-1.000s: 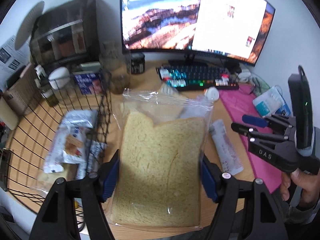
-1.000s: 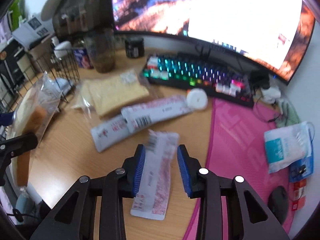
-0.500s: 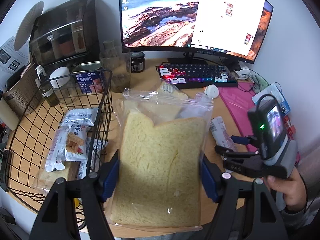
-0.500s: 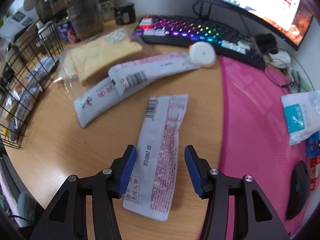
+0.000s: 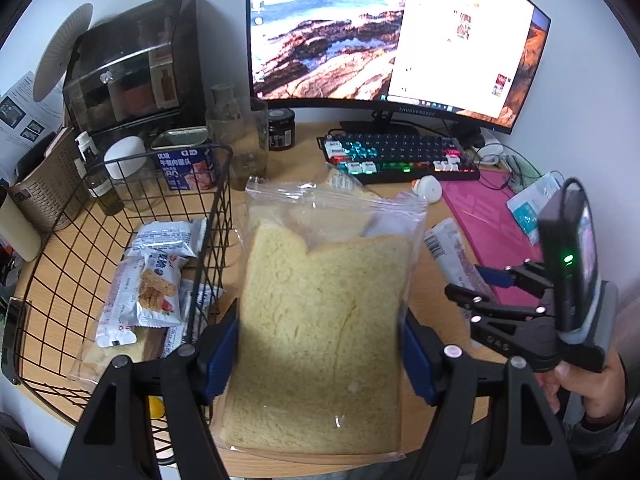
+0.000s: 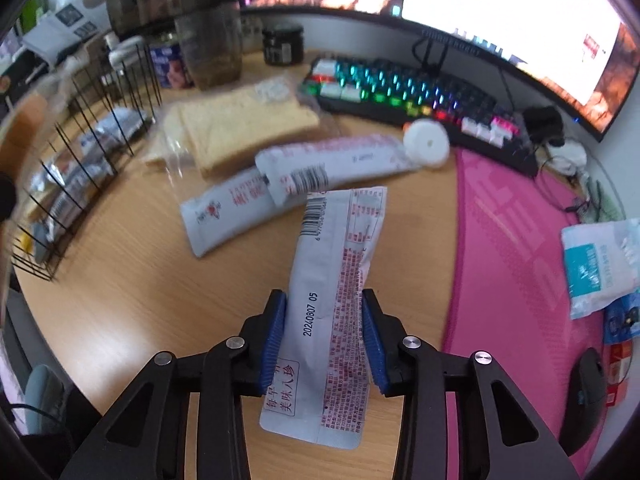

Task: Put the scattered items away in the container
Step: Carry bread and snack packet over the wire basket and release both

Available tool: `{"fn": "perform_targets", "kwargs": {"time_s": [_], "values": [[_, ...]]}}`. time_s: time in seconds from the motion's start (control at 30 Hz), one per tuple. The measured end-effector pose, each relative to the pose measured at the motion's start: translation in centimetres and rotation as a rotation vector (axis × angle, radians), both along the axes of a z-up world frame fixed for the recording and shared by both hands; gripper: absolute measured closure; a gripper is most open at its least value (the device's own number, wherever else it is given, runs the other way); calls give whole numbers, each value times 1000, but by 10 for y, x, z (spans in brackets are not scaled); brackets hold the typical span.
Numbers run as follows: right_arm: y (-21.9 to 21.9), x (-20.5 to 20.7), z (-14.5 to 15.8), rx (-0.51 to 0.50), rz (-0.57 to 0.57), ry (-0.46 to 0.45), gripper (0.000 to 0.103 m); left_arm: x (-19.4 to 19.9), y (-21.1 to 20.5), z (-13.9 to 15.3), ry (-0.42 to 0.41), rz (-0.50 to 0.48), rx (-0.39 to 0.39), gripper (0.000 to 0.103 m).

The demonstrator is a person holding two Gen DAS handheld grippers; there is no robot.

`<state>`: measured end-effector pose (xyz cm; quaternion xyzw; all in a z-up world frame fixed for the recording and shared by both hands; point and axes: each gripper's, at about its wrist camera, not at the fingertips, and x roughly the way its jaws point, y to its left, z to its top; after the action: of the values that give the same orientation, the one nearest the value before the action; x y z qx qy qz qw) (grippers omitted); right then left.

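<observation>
While the left fingers [image 5: 320, 354] clamp the soft, crushable bread bag [image 5: 320, 320] low, right fingers [image 6: 324, 336] pinch a light, slippery sachet [image 6: 332, 300] mid-length.

wall [image 5: 568, 20]: white | desk [image 6: 120, 280]: light wood | monitor [image 5: 380, 40]: curved, lit

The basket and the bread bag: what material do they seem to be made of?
The basket looks like thin black-coated metal wire: an open grid that shows the desk through it. The bread bag seems clear, glossy plastic film: the slice shows through, and it wrinkles and glints at the top.
</observation>
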<state>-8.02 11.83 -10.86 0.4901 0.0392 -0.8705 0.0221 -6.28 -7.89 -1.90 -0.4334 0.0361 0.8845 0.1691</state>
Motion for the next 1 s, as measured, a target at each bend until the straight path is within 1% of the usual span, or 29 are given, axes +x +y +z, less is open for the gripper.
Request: {"fn": "perform_targets", "kwargs": {"time_s": [0.1,0.2,0.37,0.47,0.63,0.73,0.87,1.0], "values": [[-6,1,24,-10,13,51,64,1,-8,12,29,17,5,27],[-23,-3,49,-29,53,104,64,2,-20,24,57,39,8,27],[-73,-13,85,-65,176,169,64,6,-55,45,106,120,3,27],[-111,-21,98,-103,266,183,64,7,-86,51,120,185,-9,27],[-179,-30,103,-143,399,174,64,0,-141,45,103,291,-17,27],[-215,-36,99,-159,455,154,64,-7,-166,34,77,324,-13,27],[-244,-45,88,-163,492,120,64,-17,-184,22,51,334,0,27],[-258,-53,75,-165,493,91,64,-24,-192,13,32,332,12,27]]}}
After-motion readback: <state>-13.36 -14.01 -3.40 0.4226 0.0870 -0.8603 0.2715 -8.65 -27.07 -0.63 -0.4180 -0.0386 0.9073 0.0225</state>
